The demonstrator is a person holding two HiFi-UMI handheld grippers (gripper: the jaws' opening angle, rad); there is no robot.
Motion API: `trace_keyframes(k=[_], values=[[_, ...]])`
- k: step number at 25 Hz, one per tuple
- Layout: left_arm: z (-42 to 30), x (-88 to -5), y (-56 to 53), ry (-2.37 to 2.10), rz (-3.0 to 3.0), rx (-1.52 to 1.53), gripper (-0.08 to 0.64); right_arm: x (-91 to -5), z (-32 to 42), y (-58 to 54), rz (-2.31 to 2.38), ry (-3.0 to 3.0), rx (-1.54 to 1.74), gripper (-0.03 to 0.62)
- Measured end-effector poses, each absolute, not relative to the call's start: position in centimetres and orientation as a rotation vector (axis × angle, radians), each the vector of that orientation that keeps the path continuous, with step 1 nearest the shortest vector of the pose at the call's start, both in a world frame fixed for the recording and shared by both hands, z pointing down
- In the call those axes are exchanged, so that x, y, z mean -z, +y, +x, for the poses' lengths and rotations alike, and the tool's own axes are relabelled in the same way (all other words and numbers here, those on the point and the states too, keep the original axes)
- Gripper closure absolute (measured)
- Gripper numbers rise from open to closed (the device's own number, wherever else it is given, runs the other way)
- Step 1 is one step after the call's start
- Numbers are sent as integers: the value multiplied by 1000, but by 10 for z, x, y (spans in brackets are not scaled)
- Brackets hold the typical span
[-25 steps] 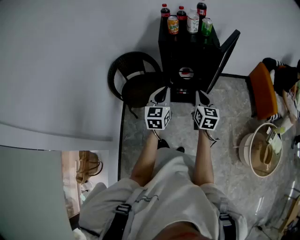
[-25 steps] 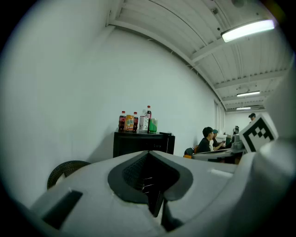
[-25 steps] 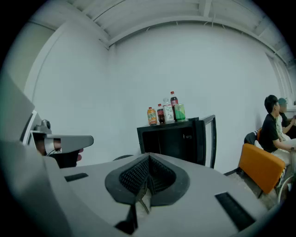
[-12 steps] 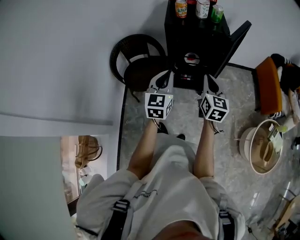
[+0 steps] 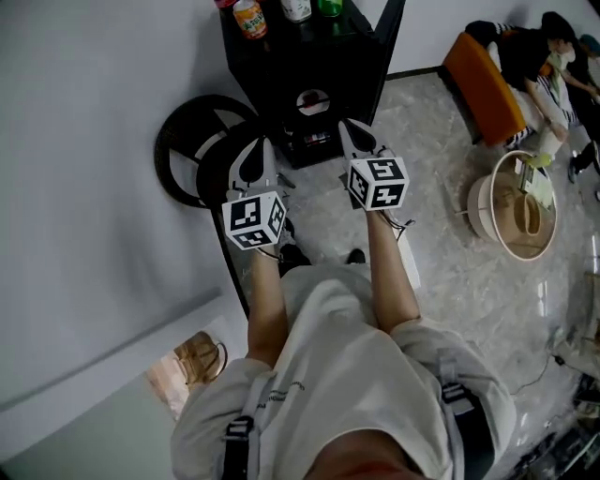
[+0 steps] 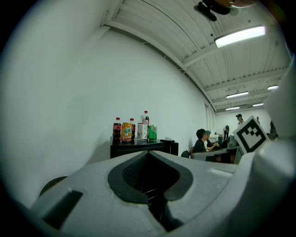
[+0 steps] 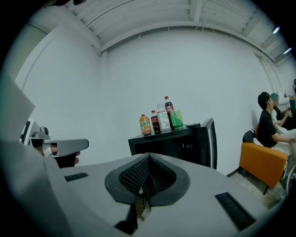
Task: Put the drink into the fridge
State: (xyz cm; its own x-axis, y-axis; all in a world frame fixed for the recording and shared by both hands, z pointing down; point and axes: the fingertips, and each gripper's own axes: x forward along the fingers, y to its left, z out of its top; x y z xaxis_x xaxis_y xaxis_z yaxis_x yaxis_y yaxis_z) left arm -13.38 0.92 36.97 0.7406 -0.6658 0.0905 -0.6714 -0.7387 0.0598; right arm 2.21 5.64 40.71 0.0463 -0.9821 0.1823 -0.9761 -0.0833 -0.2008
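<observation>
Several drinks stand on top of the black fridge (image 5: 281,66): an orange bottle (image 5: 248,17), cola bottles, a white can and a green can (image 7: 176,118). The left gripper view shows the same row of drinks (image 6: 134,131). The fridge door (image 5: 389,28) stands open to the right, and a round red and white thing (image 5: 312,98) shows inside. My left gripper (image 5: 255,142) and right gripper (image 5: 349,127) are held out side by side in front of the fridge, well short of the drinks. Both are shut with nothing between the jaws, as both gripper views show (image 6: 148,155) (image 7: 148,157).
A black round chair (image 5: 192,150) stands left of the fridge, close to my left gripper. An orange sofa (image 5: 483,84) with seated people (image 5: 539,56) is at the right. A round pale basket (image 5: 520,206) sits on the marble floor. A white wall runs along the left.
The head view has swung, so the fridge and drinks now sit further left and at the top edge. Both grippers have moved with it, the left one lower and to the left. Both stay shut.
</observation>
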Motion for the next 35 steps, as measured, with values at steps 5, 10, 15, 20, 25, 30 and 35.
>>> trace_keyframes(k=[5, 10, 15, 20, 25, 30, 35], values=[[-127, -366, -50, -974, 2883, -86, 551, -407, 27, 25, -2373, 2011, 416, 586], [-119, -362, -109, -889, 2875, -51, 551, -394, 27, -17, -2441, 1949, 384, 586], [-121, -356, -140, -799, 2918, -50, 551, -385, 13, -53, -2452, 1932, 377, 586], [-139, -347, -175, -721, 2944, -34, 551, -381, -17, -97, -2476, 1945, 331, 586], [-161, -354, -204, -742, 2910, -23, 551, -375, -32, -129, -2486, 1961, 293, 586], [-176, -361, -219, -793, 2877, -29, 551, -373, -34, -148, -2494, 1980, 272, 586], [-173, -365, -232, -871, 2864, -45, 551, -366, -17, -176, -2451, 2045, 237, 584]])
